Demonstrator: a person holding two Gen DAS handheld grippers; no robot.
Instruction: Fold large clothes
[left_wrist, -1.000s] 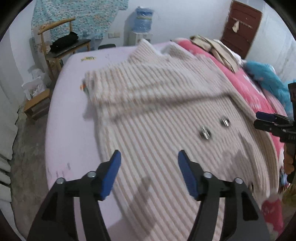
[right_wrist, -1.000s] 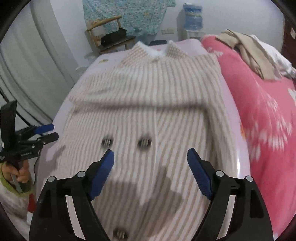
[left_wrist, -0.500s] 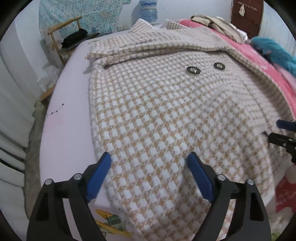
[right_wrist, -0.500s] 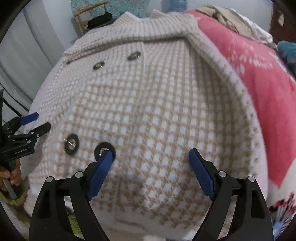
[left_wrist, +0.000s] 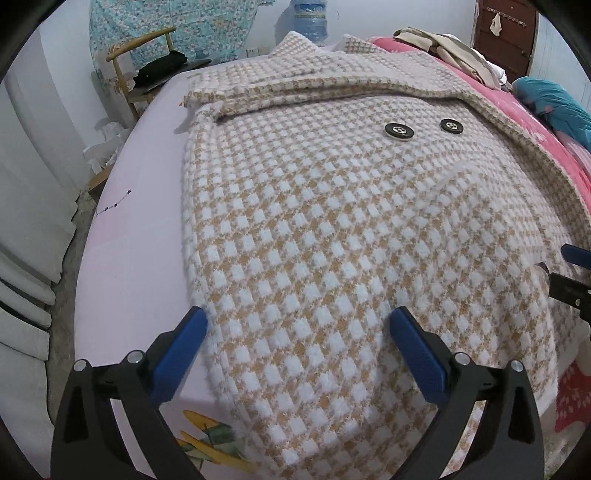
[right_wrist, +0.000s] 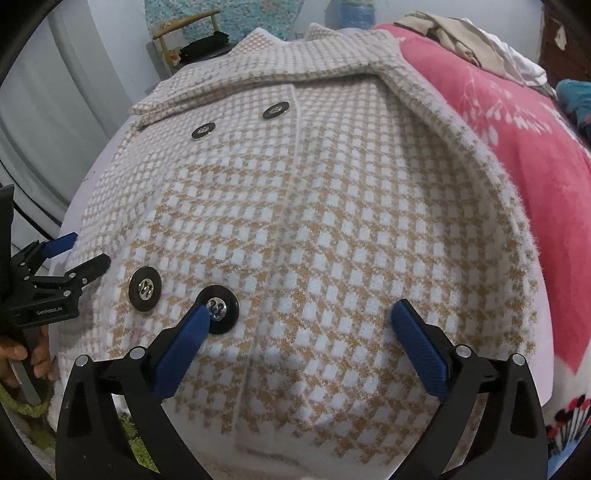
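A large tan-and-white houndstooth coat (left_wrist: 332, 221) with black buttons lies spread flat on a bed, collar at the far end; it fills the right wrist view (right_wrist: 314, 221) too. My left gripper (left_wrist: 297, 325) is open, low over the coat's near left hem, its left finger by the coat's edge. My right gripper (right_wrist: 297, 321) is open, low over the near right part of the hem, its left finger beside a black button (right_wrist: 218, 308). Each gripper shows at the edge of the other's view. Neither holds cloth.
The coat lies on a pale pink bed sheet (left_wrist: 136, 221). A pink floral blanket (right_wrist: 517, 147) with a pile of clothes (left_wrist: 443, 48) lies to the right. A wooden chair (left_wrist: 144, 62) and a water bottle (left_wrist: 310, 18) stand beyond the bed's far end.
Both grippers have dropped down and come close to the near hem of the coat; the coat now fills both views. Both stay open.
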